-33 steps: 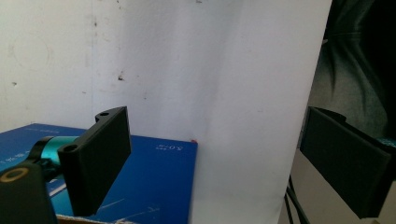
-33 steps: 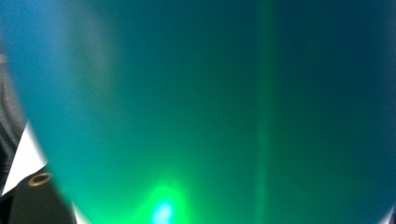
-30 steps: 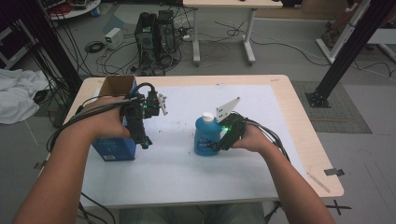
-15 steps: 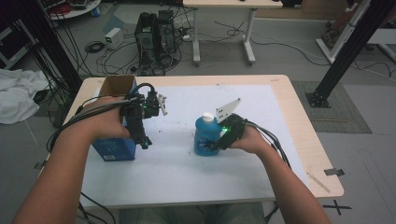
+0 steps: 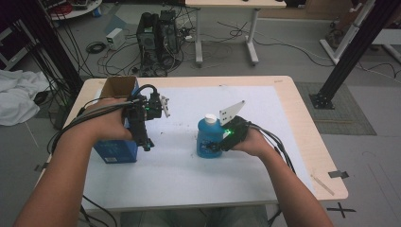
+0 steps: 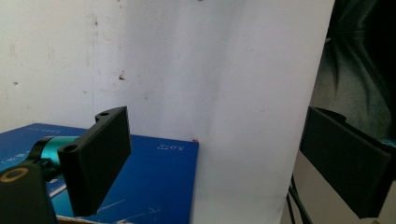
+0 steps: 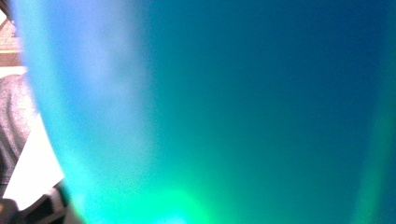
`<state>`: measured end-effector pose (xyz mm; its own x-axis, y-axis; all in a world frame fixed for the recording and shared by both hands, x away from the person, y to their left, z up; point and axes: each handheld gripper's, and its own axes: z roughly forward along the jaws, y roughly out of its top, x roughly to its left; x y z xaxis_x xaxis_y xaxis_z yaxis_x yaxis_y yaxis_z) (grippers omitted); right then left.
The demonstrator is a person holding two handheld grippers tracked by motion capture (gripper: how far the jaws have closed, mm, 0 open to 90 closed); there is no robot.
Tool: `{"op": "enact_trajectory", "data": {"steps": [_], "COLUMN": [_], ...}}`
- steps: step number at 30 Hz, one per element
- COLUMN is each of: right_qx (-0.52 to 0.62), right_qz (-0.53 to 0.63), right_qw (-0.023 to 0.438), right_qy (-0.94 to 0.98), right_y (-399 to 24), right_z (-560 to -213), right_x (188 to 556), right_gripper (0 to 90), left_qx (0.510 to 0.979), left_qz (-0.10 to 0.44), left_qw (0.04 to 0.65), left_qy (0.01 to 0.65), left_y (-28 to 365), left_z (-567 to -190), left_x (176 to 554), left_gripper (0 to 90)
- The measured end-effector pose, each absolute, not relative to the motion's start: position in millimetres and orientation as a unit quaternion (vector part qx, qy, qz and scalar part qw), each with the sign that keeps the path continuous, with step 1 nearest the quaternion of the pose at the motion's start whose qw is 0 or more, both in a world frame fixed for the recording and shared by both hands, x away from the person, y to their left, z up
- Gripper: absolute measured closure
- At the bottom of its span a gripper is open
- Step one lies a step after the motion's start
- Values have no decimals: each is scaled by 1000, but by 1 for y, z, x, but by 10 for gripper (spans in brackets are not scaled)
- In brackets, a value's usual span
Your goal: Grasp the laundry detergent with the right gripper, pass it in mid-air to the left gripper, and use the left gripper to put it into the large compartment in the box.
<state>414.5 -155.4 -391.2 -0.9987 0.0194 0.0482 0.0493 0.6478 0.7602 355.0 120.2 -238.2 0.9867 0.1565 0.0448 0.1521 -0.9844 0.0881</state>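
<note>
Blue bottle with white cap upright mid-bench. Right hand-held gripper at bottle's lower right side; jaws have just been closing around it. Left hand-held gripper hangs beside blue box, near left edge.

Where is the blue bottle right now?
In the high view the blue bottle stands upright mid-table, against the right hand-held gripper, right of the blue box.

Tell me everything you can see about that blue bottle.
The blue bottle stands upright on the white table, near its middle. It looks like translucent plastic with blue liquid inside, and has a white cap. The right gripper has just been closing its jaws around the lower body, coming in from the side. In the right gripper view the bottle is a close blue-green blur.
</note>
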Motion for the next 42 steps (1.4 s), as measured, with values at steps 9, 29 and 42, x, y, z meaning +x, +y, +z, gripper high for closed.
{"op": "enact_trajectory", "data": {"steps": [9, 29, 42], "right_qx": [-11, 26, 32], "right_qz": [-432, -448, -448], "right_qw": [16, 13, 33], "right_qy": [-902, -894, -893], "right_y": [-157, -162, -168], "right_z": [-391, -363, -340], "right_x": [414, 398, 378], "right_gripper": [435, 444, 445], "left_qx": [996, 997, 998], "left_qz": [27, 30, 32], "left_qw": [42, 40, 42], "left_qy": [76, 61, 45], "left_y": [118, 103, 89], "left_z": [-238, -230, -225], "left_x": [355, 357, 354], "left_gripper": [89, 89, 89]}}
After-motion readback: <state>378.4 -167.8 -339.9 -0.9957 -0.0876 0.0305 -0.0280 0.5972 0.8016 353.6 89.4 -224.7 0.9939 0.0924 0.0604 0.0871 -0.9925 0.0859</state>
